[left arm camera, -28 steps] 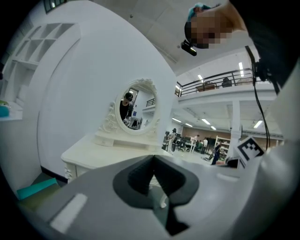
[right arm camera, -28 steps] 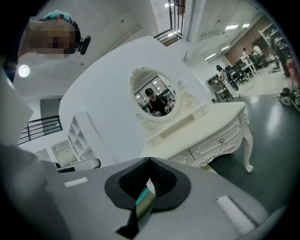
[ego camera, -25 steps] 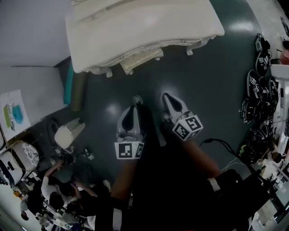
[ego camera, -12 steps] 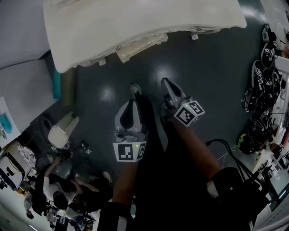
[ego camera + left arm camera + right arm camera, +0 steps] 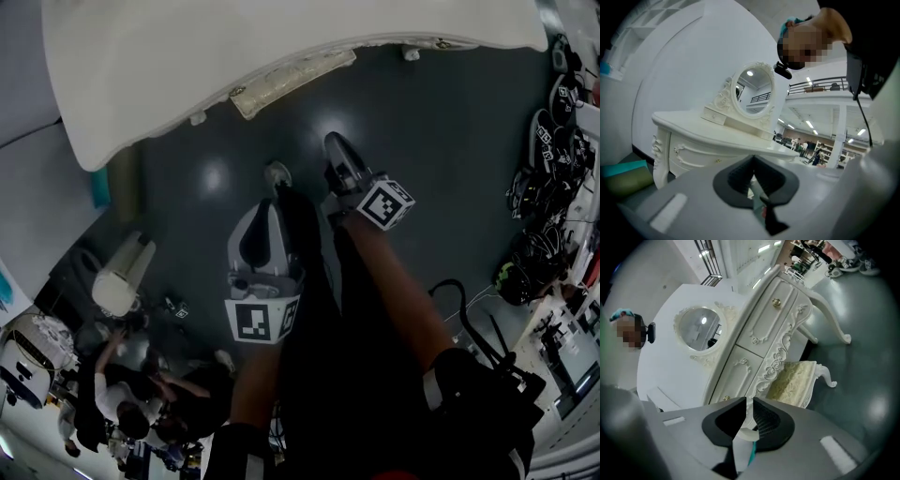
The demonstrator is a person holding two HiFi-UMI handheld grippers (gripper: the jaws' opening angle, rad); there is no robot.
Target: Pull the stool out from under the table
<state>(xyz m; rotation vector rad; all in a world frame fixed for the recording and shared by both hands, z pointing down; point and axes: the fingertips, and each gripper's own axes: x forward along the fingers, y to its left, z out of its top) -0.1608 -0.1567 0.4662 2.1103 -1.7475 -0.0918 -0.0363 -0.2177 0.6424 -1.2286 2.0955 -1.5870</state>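
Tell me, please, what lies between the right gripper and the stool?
Only bare floor, per the head view, separates the stool from the right gripper, whose empty jaws just opened.

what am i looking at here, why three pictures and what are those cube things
A person holds a grasping tool in each hand. The cubes with black-and-white squares are part of those tools. The head view comes from a camera on the person's head, looking down at the left tool, the right tool and the dark grey floor. The other two pictures come from cameras riding on each tool. Ahead stands a white carved dressing table with an oval mirror. A cream cushioned stool sits tucked under it. Neither tool holds anything: the left one's jaws are together, and the right one's have just been opening slightly.
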